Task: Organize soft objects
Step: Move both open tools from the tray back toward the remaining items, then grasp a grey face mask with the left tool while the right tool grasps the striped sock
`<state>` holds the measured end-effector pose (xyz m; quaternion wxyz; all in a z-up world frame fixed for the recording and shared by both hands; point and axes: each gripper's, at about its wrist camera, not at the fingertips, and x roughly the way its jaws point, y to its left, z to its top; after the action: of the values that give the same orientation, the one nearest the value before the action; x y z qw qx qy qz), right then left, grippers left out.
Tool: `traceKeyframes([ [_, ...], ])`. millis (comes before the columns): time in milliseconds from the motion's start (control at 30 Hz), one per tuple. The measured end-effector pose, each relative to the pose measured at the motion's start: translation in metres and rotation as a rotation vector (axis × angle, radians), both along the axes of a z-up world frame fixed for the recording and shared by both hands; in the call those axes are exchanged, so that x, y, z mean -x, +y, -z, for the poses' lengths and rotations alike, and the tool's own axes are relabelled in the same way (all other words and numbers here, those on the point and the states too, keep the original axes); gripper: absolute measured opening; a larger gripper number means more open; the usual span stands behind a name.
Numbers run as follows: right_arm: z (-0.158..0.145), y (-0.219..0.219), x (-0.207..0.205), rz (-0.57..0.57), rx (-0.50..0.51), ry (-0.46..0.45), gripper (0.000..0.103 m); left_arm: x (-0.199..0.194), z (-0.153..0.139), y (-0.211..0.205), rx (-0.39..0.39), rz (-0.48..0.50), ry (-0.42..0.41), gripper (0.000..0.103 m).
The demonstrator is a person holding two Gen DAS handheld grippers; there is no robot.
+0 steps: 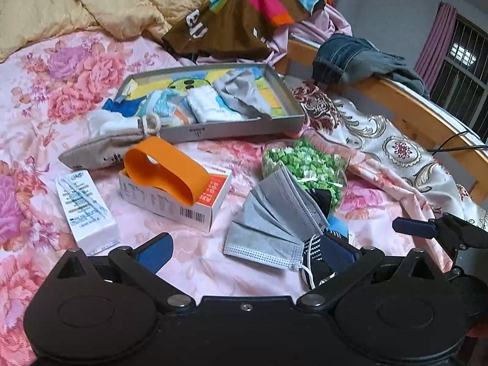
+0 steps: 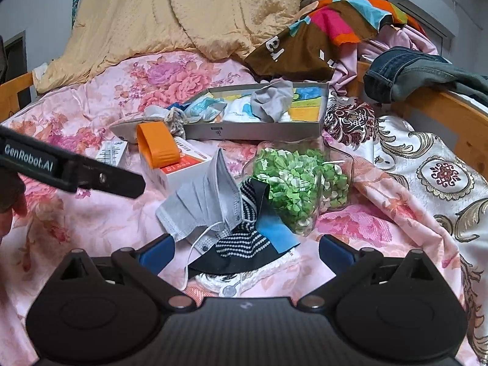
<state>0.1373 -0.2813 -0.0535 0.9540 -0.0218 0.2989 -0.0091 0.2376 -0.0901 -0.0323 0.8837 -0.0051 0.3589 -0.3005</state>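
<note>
From the left wrist, the left gripper (image 1: 247,251) hangs jaws open before one grey mask (image 1: 268,216) on the bed (image 1: 76,70); pinching its near edge looks best. From the right wrist, the right gripper (image 2: 247,251) has jaws open too; one grey tray (image 2: 259,131) waits behind

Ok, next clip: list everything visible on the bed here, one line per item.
tray: 1, grey, mid-bed, holding folded cloths
face mask: 1, grey, nearest left gripper
patterned sock: 1, dark, under mask
bag of green pieces: 1, clear, beside mask
orange strap: 1, on white-orange box
white box: 1, left
grey pouch: 1, before tray
jeans: 1, blue, on bed rail
left gripper: open
right gripper: open
</note>
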Motion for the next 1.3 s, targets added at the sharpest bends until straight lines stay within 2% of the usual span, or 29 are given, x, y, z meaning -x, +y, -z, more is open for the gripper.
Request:
traceKeyframes([
  [467, 0.008, -0.006, -0.011, 0.003, 0.015, -0.032, 0.102, -0.014, 0.018, -0.014, 0.011, -0.02, 0.058, 0.102],
  [700, 0.016, -0.01, -0.02, 0.012, 0.036, -0.024, 0.094, -0.025, 0.029, -0.021, 0.037, -0.039, 0.098, 0.102],
  [833, 0.024, -0.014, -0.027, 0.015, 0.039, -0.004, 0.089, -0.032, 0.035, -0.029, 0.019, -0.049, 0.104, 0.102],
  [1000, 0.032, -0.014, -0.034, -0.011, 0.033, 0.014, 0.086, -0.041, 0.042, -0.037, 0.046, -0.043, 0.126, 0.102],
  [1133, 0.04, -0.008, -0.037, -0.041, 0.061, 0.03, 0.082, -0.049, 0.048, -0.043, 0.096, -0.048, 0.167, 0.102],
  [1300, 0.044, -0.007, -0.04, -0.057, 0.064, 0.024, 0.076, -0.053, 0.057, -0.054, 0.09, -0.041, 0.189, 0.084],
])
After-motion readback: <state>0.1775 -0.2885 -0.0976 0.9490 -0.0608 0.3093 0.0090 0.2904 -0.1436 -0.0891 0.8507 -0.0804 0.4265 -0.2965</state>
